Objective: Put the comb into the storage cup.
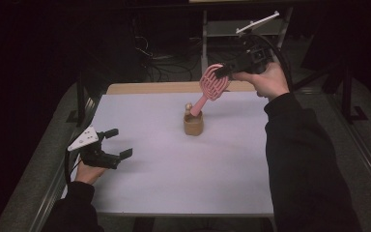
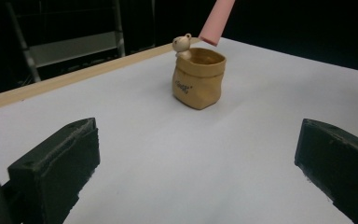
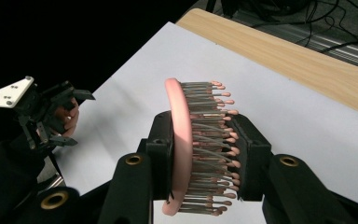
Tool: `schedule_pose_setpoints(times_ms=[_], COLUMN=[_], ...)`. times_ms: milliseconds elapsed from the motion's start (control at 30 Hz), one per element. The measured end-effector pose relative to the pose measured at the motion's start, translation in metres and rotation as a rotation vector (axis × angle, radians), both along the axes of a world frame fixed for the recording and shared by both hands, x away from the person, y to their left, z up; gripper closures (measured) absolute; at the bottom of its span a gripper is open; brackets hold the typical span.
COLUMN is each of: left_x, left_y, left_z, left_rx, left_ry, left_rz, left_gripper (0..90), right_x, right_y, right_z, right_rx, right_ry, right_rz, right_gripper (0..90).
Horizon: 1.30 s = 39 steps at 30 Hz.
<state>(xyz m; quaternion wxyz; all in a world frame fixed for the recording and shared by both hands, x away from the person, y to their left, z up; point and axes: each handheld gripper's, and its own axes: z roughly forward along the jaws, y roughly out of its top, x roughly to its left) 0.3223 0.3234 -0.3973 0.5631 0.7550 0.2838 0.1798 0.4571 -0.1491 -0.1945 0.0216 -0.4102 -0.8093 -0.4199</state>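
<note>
My left gripper (image 1: 114, 142) sits low near my edge of the tabletop, fingers (image 2: 56, 168) spread wide with nothing between them. My right gripper (image 1: 222, 73) is held up high, arm stretched forward, fingers (image 3: 161, 154) clamped tight.

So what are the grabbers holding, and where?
The right gripper clamps the pink plastic hairbrush by its bristled head, handle hanging toward the tan pouch. The left gripper holds nothing.

Open left claw (image 2: 193, 172), tan pouch (image 2: 198, 78), pink handle (image 2: 217, 21) above it
</note>
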Motion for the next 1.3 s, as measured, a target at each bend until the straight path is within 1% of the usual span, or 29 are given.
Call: schedule_pose_setpoints(times_ms=[167, 367, 500, 633, 800, 833, 967, 1133, 1233, 1300], left_x=[-0.001, -0.001, -0.002, -0.003, -0.005, -0.006, -0.007, -0.007, -0.006, -0.005], left_y=[0.010, 0.018, 0.020, 0.021, 0.021, 0.022, 0.022, 0.019, 0.020, 0.020], left_z=[-0.006, -0.010, -0.010, -0.014, -0.017, -0.019, -0.020, -0.021, -0.021, -0.022], left_rx=[-0.001, -0.013, -0.023, -0.011, -0.012, -0.020, -0.024, -0.010, -0.010, -0.002], left_ry=[0.014, 0.019, 0.012, 0.013, 0.022, 0.022, 0.031, 0.037, 0.043, 0.044], left_rz=[0.033, 0.057, 0.065, 0.073, 0.071, 0.073, 0.074, 0.064, 0.067, 0.071], left_gripper=[0.0, 0.0, 0.0, 0.0, 0.0, 0.0, 0.0, 0.0, 0.0, 0.0], right_x=[0.003, 0.007, 0.008, 0.009, 0.012, 0.012, 0.015, 0.019, 0.020, 0.021], right_y=[0.003, 0.004, 0.005, 0.006, 0.006, 0.006, 0.008, 0.012, 0.014, 0.015], right_z=[-0.004, -0.011, -0.015, -0.020, -0.027, -0.029, -0.036, -0.043, -0.046, -0.048], right_rx=[-0.009, -0.016, -0.015, -0.017, -0.018, -0.018, -0.017, -0.021, -0.013, -0.016], right_ry=[0.013, 0.030, 0.038, 0.046, 0.056, 0.059, 0.071, 0.088, 0.092, 0.094], right_rz=[0.001, -0.008, -0.004, -0.002, -0.008, -0.008, -0.012, -0.013, -0.010, -0.012], right_gripper=[63.2, 63.3, 63.2, 63.3, 63.2, 63.2, 63.2, 63.2, 63.2, 63.2])
